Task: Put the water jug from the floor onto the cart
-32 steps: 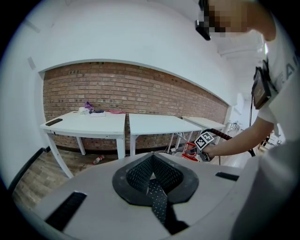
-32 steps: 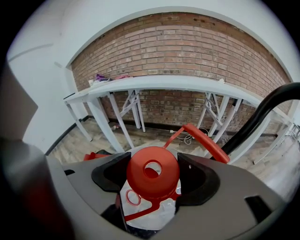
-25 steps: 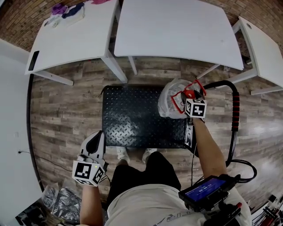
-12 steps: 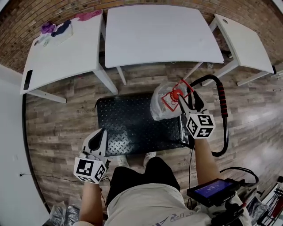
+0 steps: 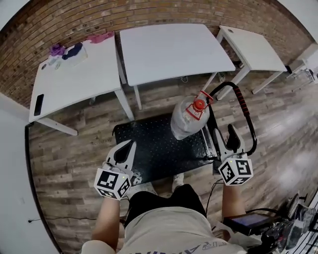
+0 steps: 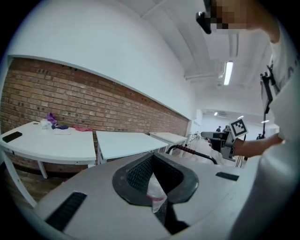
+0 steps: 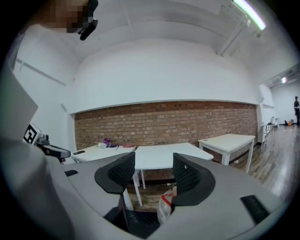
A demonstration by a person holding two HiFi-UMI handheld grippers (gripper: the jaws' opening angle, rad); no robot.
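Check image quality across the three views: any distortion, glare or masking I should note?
Head view: sharp, strong fisheye bending the tables, glare on the floor at right. Left gripper view: black rounded corners, mosaic patch at top, ceiling light blown out. Right gripper view: same dark corners and patch, ceiling strip overexposed.

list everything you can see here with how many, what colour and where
water jug: 1, clear with red cap, upright on the cart's handle end
cart: 1, black deck, black handle with red grip, on the floor
tables: 3, white, in a row by the brick wall
cloths: a few, purple, dark, pink, far end of left table
flat object: 1, black, left table's near edge
left gripper: 1, white with black pads, shut, at the cart's near left corner
right gripper: 1, same colours, open and empty, jaws just been closing slightly, by the cart handle
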